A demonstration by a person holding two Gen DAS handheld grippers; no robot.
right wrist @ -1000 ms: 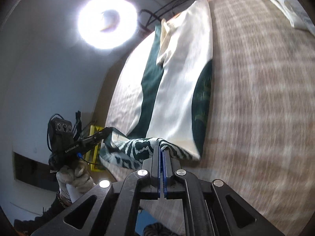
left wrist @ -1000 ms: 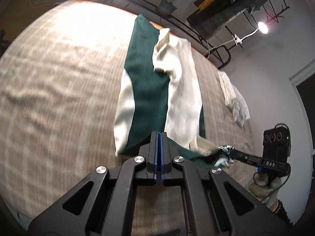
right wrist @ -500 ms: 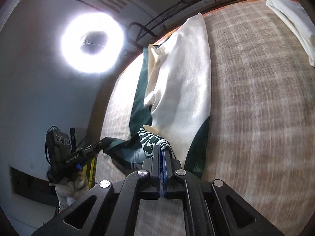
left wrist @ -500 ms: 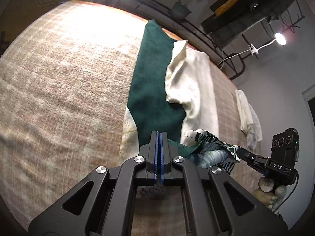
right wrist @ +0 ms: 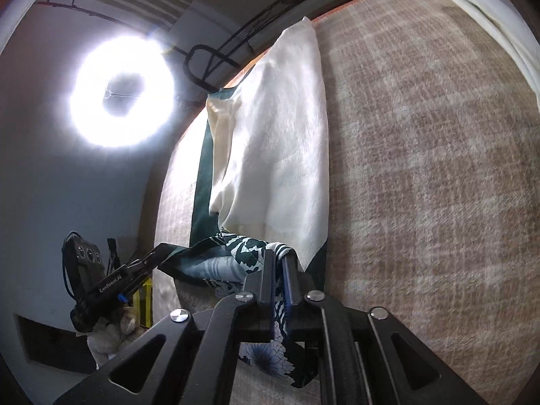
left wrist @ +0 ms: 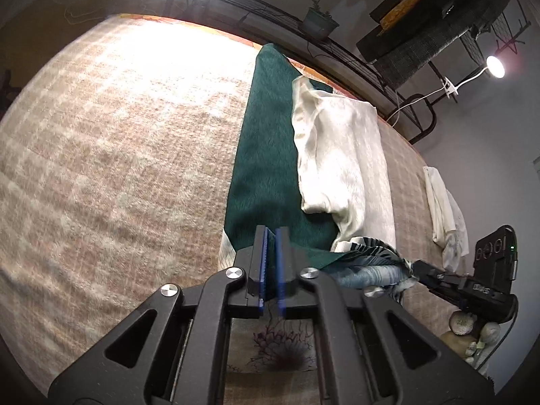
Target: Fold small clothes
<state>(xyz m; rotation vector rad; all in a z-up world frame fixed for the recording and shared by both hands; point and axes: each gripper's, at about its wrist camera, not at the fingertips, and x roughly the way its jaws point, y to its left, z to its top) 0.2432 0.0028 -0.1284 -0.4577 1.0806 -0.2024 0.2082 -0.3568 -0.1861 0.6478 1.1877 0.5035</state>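
A dark green and cream garment (left wrist: 270, 155) lies lengthwise on the plaid bed blanket (left wrist: 118, 152), its cream panel (right wrist: 280, 128) bunched up on one side. Its leaf-patterned lower hem (right wrist: 236, 256) is lifted and carried over the body of the garment. My left gripper (left wrist: 271, 263) hovers over the green hem edge. Its jaws are opening, with a narrow gap between the blue pads. My right gripper (right wrist: 278, 270) is opening too, and the patterned fabric still runs between its fingers. Each gripper shows in the other's view: the right gripper (left wrist: 435, 275) and the left gripper (right wrist: 148, 260).
A white cloth (left wrist: 445, 209) lies crumpled near the bed's far right edge (right wrist: 489, 17). A metal rail (left wrist: 337, 54) runs behind the bed. A ring light (right wrist: 121, 94) glares on the left and a clip lamp (left wrist: 494, 65) on the right. Bare blanket spreads on both sides of the garment.
Both grippers carried the hem forward over the garment, so less of the garment lies uncovered in front of them. Their jaws, tightly shut before, now stand slightly apart.
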